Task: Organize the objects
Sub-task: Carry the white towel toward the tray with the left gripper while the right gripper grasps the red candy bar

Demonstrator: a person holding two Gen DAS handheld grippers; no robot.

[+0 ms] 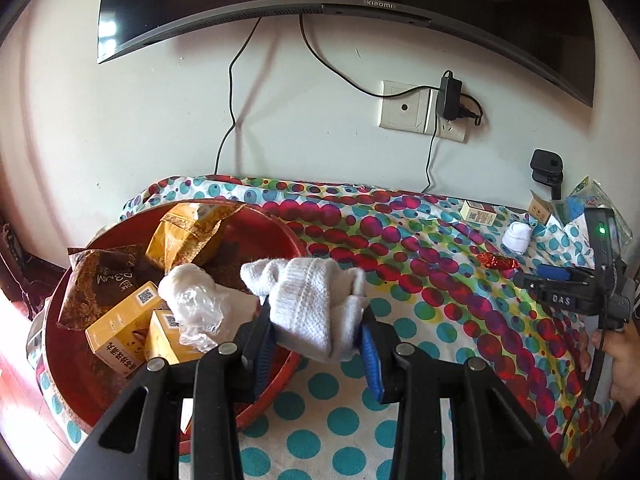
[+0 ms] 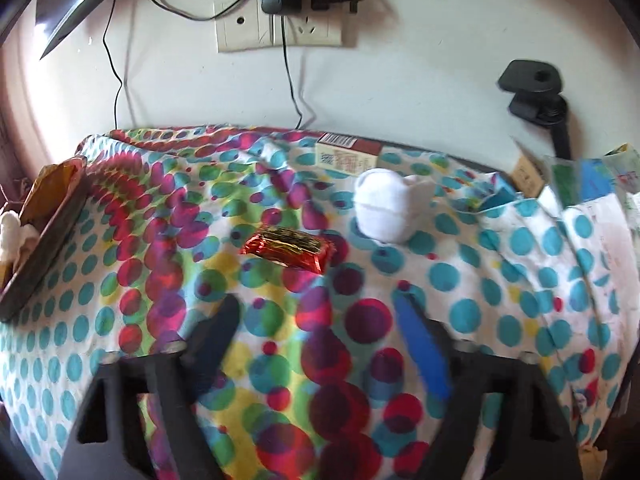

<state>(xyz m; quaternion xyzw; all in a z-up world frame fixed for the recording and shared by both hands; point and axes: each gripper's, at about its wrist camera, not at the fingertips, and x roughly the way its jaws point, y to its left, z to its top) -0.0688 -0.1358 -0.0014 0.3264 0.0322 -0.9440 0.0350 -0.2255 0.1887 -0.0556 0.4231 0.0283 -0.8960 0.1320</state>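
L gripper (image 1: pixel 318 322) pinches a white knitted sock (image 1: pixel 316 296) between its blue pads, jaws pressed in on the fabric, most of the sock bunched up above the fingertips. It hangs right at the near rim of the red basin (image 1: pixel 276 392), partly over it, which reads as a drop-off position: the basin looks like the collecting spot, since it already holds yellow boxes (image 1: pixel 120 320), a brown snack bag (image 1: pixel 100 284), a yellow-orange pouch (image 1: pixel 188 236) and a crumpled clear plastic wrap (image 1: pixel 192 304). Sock not yet released.

R gripper (image 2: pixel 316 320) is over the dotted cloth (image 2: pixel 480 280) w/ nothing between its fingers; jaws partway apart, not gripping (blurred in its own view, so the exact gap is hard to read). It points toward the red foil snack (image 2: pixel 288 248) lying flat just ahead, prob. the next pick. Beyond that sits a second white sock, rolled (image 2: pixel 388 208), and a red-and-white carton (image 2: pixel 346 156) near the wall, both still outside the basin.

Judgement: task roughly midway; several loose items remain on the cloth, incl. clutter at the far right edge (too jumbled to name).
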